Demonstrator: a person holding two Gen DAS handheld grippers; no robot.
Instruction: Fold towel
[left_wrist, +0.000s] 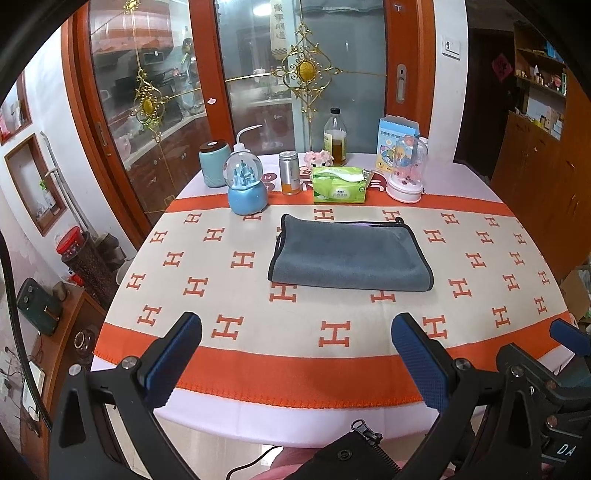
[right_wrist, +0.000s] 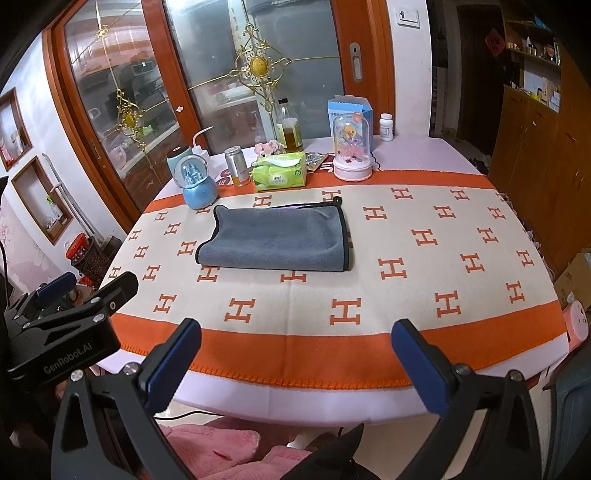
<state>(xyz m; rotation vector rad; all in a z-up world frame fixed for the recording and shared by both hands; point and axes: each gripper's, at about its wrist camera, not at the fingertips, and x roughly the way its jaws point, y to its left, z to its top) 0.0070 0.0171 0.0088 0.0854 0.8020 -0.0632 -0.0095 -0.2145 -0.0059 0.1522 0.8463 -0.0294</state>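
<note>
grey towel (left_wrist: 351, 254) folded, tissue pack (left_wrist: 339, 185), snow globe (left_wrist: 246, 184) behind

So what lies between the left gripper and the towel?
Only bare patterned tablecloth between the open left gripper and the grey towel, seen in the left wrist view.

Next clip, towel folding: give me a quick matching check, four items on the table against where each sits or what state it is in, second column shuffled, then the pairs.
Items:
1. grey towel
2. snow globe
3. tissue pack
4. left claw

Descriptions:
A. green, in the back row behind the towel
B. open, empty, held near the table's front edge
C. blue base, beyond the towel's far left corner
D. lying folded on the H-patterned cloth, touched by neither claw

Pairs: 1-D, 2-C, 3-A, 4-B
</note>
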